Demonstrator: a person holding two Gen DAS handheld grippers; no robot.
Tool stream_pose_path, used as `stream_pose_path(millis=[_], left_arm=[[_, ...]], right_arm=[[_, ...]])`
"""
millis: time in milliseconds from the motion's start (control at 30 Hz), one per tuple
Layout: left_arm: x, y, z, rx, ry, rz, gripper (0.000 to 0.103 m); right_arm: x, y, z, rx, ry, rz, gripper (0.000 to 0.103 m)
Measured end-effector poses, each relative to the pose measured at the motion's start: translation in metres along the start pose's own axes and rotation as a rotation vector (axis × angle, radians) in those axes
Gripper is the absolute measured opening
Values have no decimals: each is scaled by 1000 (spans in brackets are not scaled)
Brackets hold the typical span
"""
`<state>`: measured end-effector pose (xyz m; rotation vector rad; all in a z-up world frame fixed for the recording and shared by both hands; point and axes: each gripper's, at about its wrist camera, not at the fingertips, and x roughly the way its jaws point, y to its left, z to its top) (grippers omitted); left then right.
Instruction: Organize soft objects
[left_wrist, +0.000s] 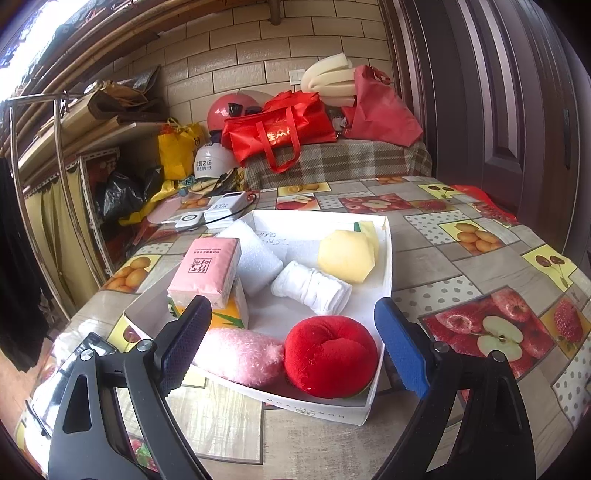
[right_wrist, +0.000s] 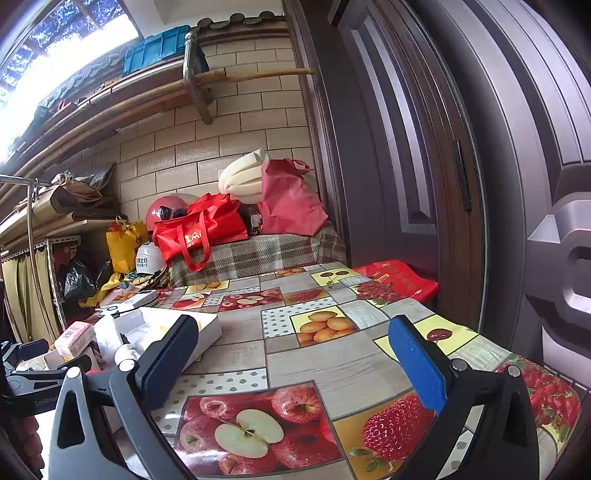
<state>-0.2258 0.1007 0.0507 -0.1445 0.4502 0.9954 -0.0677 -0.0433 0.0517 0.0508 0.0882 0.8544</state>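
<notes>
My left gripper (left_wrist: 291, 325) hangs wide apart with nothing between its jaws, poised over the near end of the white box (left_wrist: 386, 258). Nearest me in the box, at 6 o'clock of its floor, lie a pink plush (left_wrist: 240, 356) and a red plush (left_wrist: 330, 356), touching side by side. The box's near wall carries small printed letters, seen upside down and too fine for me to read surely. At 9 o'clock a pink tissue pack (left_wrist: 207, 271) bearing dark Chinese characters rests on a yellow pack (left_wrist: 231, 314) printed with green leaves. In the middle I see a rolled white cloth (left_wrist: 312, 288), with a white foam roll (left_wrist: 255, 254) just behind it at 11 o'clock. At 2 o'clock a yellow sponge (left_wrist: 347, 256) leans against the right wall. There is faint handwriting on the box floor behind the foam; I cannot read it.

Beyond the box at 11 o'clock sit 2 white devices (left_wrist: 221, 212) on the fruit-print tablecloth (left_wrist: 480, 266). Further back, a white helmet (left_wrist: 212, 158) shows Chinese lettering, and a red bag (left_wrist: 277, 129) shows gold characters.

My right gripper (right_wrist: 291, 358) is likewise spread open and empty, hovering over bare tablecloth (right_wrist: 332, 350), with the box (right_wrist: 207, 332) off at 10 o'clock.
</notes>
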Motion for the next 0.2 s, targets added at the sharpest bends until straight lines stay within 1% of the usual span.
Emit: stream_pose_path(millis=[200], left_arm=[[4,5,0,-27,18,-4,90]], right_arm=[[-1,1,0,0,1,0,103]])
